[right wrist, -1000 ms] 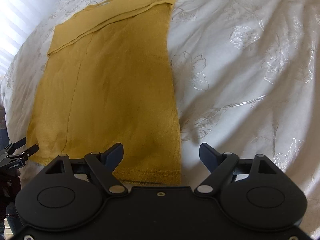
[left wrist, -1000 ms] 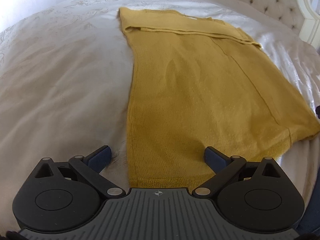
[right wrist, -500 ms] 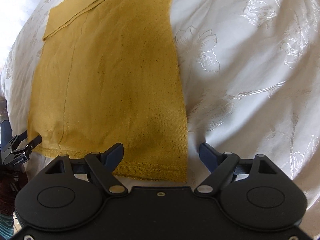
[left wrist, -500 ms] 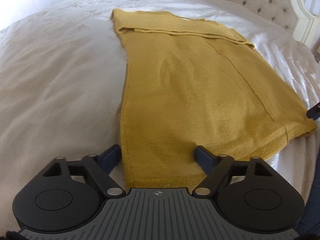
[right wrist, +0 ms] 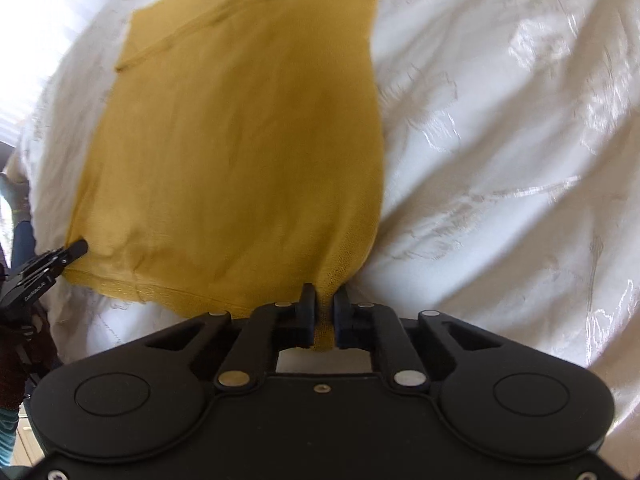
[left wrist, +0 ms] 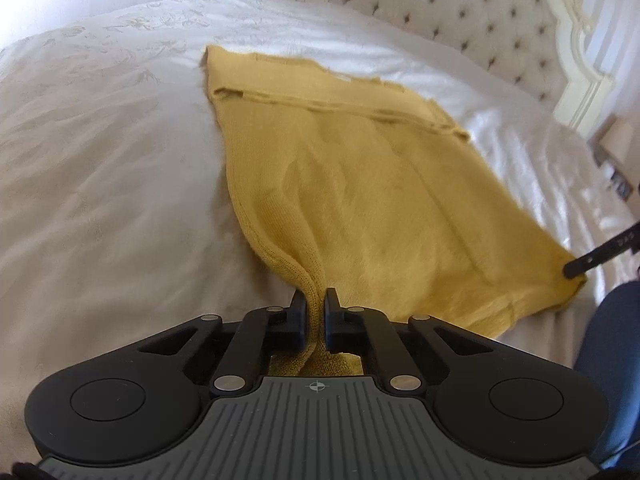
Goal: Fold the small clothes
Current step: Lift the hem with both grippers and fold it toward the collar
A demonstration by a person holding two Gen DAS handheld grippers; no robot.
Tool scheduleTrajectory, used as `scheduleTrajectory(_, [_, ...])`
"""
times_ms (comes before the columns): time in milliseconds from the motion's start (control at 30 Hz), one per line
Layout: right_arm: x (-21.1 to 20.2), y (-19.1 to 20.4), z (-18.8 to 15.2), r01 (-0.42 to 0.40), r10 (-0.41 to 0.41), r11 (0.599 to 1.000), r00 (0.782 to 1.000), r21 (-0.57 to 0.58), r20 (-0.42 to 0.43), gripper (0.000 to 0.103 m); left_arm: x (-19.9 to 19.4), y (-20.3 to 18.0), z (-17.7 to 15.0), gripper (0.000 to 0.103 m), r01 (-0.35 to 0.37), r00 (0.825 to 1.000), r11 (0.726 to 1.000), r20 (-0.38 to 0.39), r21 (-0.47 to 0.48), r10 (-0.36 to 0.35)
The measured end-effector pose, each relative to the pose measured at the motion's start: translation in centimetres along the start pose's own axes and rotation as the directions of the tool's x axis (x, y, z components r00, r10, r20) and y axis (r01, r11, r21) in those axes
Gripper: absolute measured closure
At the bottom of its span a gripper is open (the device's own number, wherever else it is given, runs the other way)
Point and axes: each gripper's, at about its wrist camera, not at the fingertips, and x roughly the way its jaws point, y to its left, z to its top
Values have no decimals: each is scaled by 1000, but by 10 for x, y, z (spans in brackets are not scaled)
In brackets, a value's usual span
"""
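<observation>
Lying flat on the white bedspread point(left wrist: 100, 168), a mustard knit garment point(left wrist: 360, 184), its far end folded over into a band with a raised seam. Pinching the near left corner, left gripper point(left wrist: 316, 312), jaws closing tight on a puckered ridge of the knit rising off the bed. Clamping the near right corner, right gripper point(right wrist: 325, 312), jaws closing with the hem squeezed between the pads. Sagging slightly between both grips, the near hem, faint creases running lengthwise up the cloth. Showing beyond, a tufted headboard point(left wrist: 460, 20).
</observation>
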Motion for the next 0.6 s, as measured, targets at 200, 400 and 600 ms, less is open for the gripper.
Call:
scheduleTrajectory(200, [-26, 0, -13, -110, 108, 994, 974, -4, 197, 88, -21, -7, 24, 95, 15, 995, 1000, 101, 2, -15])
scheduleTrajectory(400, [-45, -2, -11, -248, 213, 968, 896, 41, 390, 89, -28, -11, 52, 95, 33, 984, 999, 176, -25, -28])
scheduleTrajectory(600, [-61, -1, 15, -346, 276, 937, 807, 39, 522, 89, -23, -5, 83, 95, 48, 974, 998, 222, -44, -37])
